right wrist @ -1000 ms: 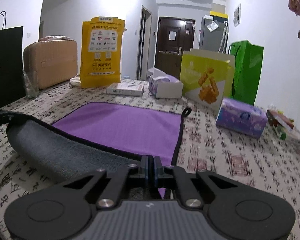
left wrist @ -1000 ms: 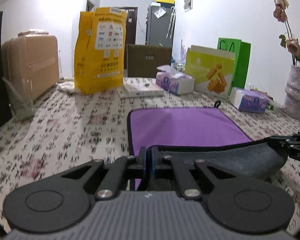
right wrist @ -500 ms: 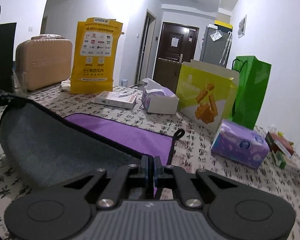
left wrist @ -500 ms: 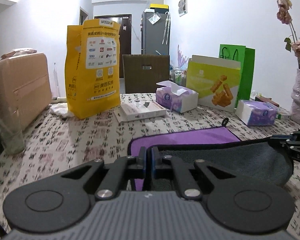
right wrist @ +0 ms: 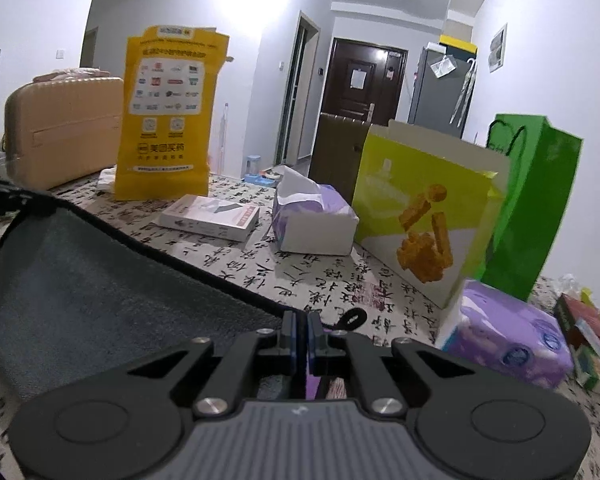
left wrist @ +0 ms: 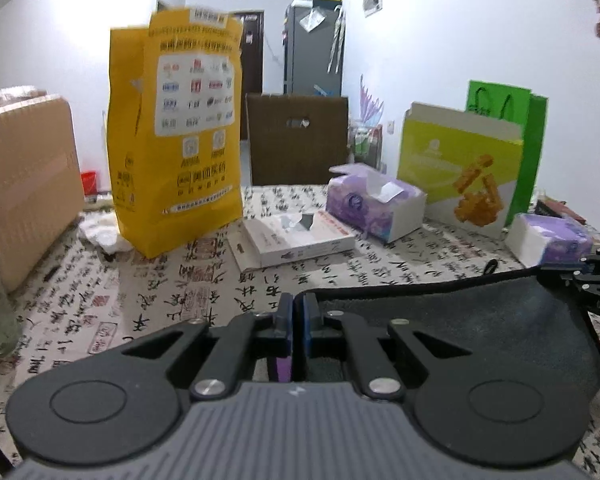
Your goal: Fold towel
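The towel (left wrist: pixel 452 320) is purple on one face and grey on the other, with a black hem. Its grey underside hangs stretched between both grippers, also in the right wrist view (right wrist: pixel 100 292). My left gripper (left wrist: pixel 298 308) is shut on the towel's left corner. My right gripper (right wrist: pixel 300 328) is shut on the right corner, and it shows at the right edge of the left wrist view (left wrist: pixel 588 280). The towel's black hanging loop (right wrist: pixel 350 317) lies just beyond the right fingertips. The purple face is almost wholly hidden.
On the calligraphy-print tablecloth (left wrist: pixel 160 300) stand a yellow paper bag (left wrist: pixel 176 140), a flat white box (left wrist: pixel 292 236), an open tissue box (left wrist: pixel 374 204), a yellow-green gift bag (left wrist: pixel 460 172), a green bag (right wrist: pixel 532 200), a purple tissue pack (right wrist: pixel 508 340) and a tan case (left wrist: pixel 24 184).
Both grippers have carried the held towel edge forward over the lying half. The purple face, visible before, is now covered by the grey side. The far objects look closer.
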Demonstrator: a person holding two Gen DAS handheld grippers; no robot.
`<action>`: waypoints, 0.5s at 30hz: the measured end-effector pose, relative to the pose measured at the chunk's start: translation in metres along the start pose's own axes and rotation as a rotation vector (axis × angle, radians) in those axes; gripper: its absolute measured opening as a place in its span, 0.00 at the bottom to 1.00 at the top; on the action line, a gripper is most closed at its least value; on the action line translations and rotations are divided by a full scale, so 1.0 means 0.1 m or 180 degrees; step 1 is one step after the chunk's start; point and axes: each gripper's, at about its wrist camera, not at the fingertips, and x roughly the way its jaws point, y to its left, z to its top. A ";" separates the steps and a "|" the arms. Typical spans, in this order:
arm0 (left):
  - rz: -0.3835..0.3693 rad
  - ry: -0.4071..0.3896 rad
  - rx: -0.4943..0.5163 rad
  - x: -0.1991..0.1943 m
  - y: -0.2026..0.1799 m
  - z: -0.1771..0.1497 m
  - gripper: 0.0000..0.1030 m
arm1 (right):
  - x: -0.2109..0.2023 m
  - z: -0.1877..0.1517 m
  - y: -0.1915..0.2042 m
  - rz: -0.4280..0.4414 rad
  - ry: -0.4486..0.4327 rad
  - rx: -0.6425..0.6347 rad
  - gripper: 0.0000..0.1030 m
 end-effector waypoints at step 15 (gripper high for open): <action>0.0018 0.0428 -0.0106 0.81 0.21 -0.07 0.06 | 0.88 0.04 -0.13 0.0108 0.0361 0.0061 0.07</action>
